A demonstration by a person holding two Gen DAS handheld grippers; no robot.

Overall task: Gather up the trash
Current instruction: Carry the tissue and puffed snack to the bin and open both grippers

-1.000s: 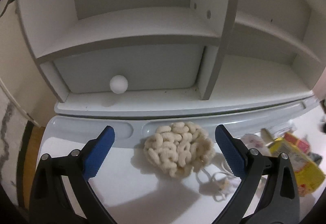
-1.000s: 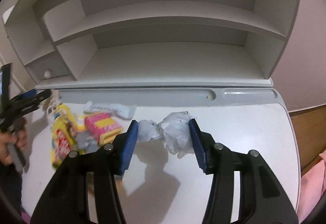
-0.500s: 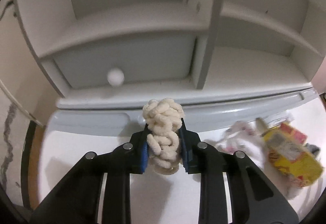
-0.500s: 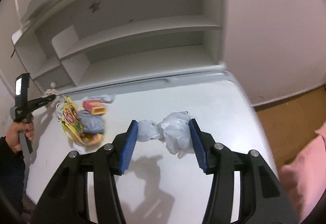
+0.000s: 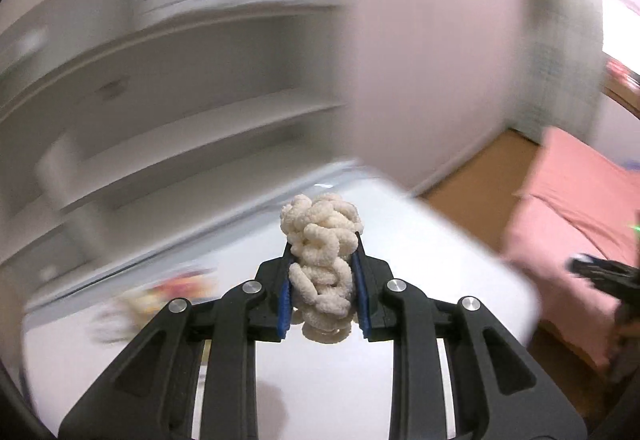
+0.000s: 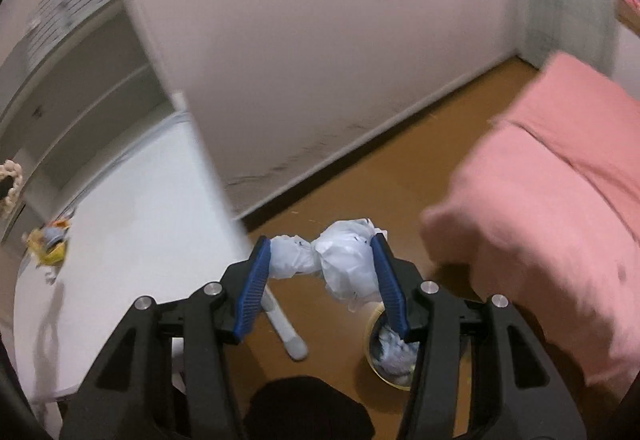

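Note:
My left gripper (image 5: 322,288) is shut on a cream knotted cord bundle (image 5: 320,260) and holds it above the white desk (image 5: 440,252). My right gripper (image 6: 322,280) is shut on a crumpled white plastic bag (image 6: 344,264), held past the desk's right edge, above the brown floor. A small round bin (image 6: 390,356) with pale trash inside sits on the floor right below the bag. The left gripper with the cord bundle shows at the left edge of the right wrist view (image 6: 10,179).
Yellow and red snack wrappers (image 6: 50,246) lie on the desk's left part, blurred in the left wrist view (image 5: 160,296). A white shelf unit (image 5: 160,127) stands behind the desk. A pink bed (image 6: 560,220) is at the right. A white desk leg (image 6: 284,328) stands beside the bin.
Both grippers have swung to the right with their loads. The right gripper has left the desk and now hangs over the floor bin. The left gripper has lifted the bundle off the desk.

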